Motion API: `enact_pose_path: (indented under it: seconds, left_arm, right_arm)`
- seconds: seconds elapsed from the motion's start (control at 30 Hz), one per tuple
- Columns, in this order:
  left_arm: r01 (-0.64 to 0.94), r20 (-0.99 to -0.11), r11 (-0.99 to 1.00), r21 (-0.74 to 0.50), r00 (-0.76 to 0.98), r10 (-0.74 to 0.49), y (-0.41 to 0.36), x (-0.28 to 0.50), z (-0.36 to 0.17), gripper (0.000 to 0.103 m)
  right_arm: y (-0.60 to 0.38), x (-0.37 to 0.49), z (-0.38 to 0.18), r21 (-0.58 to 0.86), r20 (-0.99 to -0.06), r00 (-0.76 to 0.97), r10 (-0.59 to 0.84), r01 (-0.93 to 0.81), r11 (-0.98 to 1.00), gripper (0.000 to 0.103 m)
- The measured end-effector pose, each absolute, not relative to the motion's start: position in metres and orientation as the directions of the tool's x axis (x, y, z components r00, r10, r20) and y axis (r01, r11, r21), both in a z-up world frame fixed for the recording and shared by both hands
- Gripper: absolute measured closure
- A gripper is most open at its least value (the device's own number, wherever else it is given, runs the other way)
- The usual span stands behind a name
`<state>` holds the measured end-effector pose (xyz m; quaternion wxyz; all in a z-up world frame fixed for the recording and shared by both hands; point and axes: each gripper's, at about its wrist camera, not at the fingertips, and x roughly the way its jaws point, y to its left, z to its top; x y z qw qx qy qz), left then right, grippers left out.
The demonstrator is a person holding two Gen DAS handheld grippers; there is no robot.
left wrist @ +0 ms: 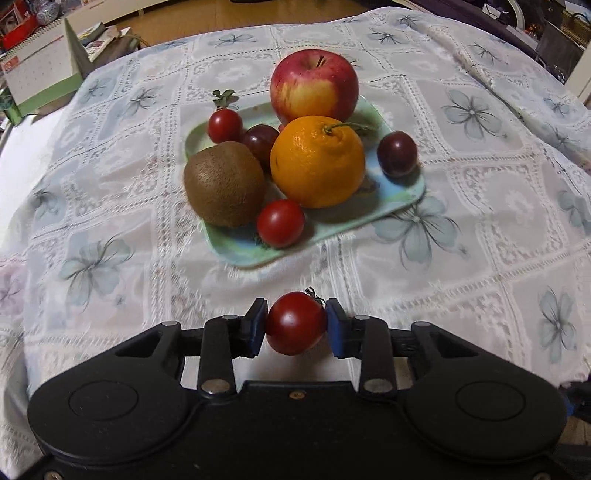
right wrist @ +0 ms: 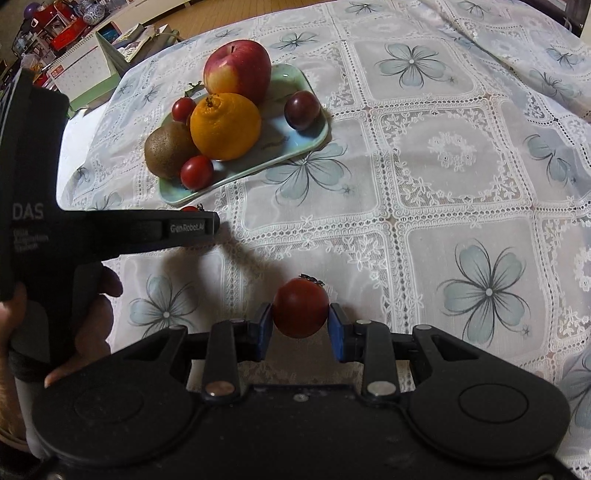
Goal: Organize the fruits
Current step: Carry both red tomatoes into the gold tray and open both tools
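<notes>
A white lace tablecloth [right wrist: 443,155] with blue flower prints covers the counter, wrinkled toward its far right. At the far left corner stands a spiral-bound desk calendar [left wrist: 40,70] on a green base, with papers [left wrist: 99,37] just behind it. Red boxes [right wrist: 62,27] sit further back, indistinct.
</notes>
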<state>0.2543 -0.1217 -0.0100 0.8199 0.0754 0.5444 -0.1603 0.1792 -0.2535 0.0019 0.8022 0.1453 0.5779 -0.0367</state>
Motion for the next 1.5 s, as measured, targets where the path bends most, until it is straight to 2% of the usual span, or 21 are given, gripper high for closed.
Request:
enact_pose_path:
  seconds: [0.63,1.03,1.5]
  left_arm:
    - [0.302,-0.927,0.951,-0.073,0.331,-0.177,-0.082,0.104,0.041,0.061]
    - [0.299,-0.923,0.954,-0.031,0.359,-0.143,-0.072,0.033,0.028,0.060]
    - [0.239,-0.932,0.970,-0.037,0.341,-0.120,-0.063,0.008,0.005,0.060]
  right_arm:
    - [-0.231,0.078,0.036,0.190,-0.938,0.316,0.143,0.123,0.974,0.070]
    - [-0.226,0.016,0.044,0.156,-0.946,0.298,0.125,0.083,0.984,0.070]
    - [-0.222,-0.004,0.029,0.111,-0.958,0.274,0.085,0.080,0.991,0.070]
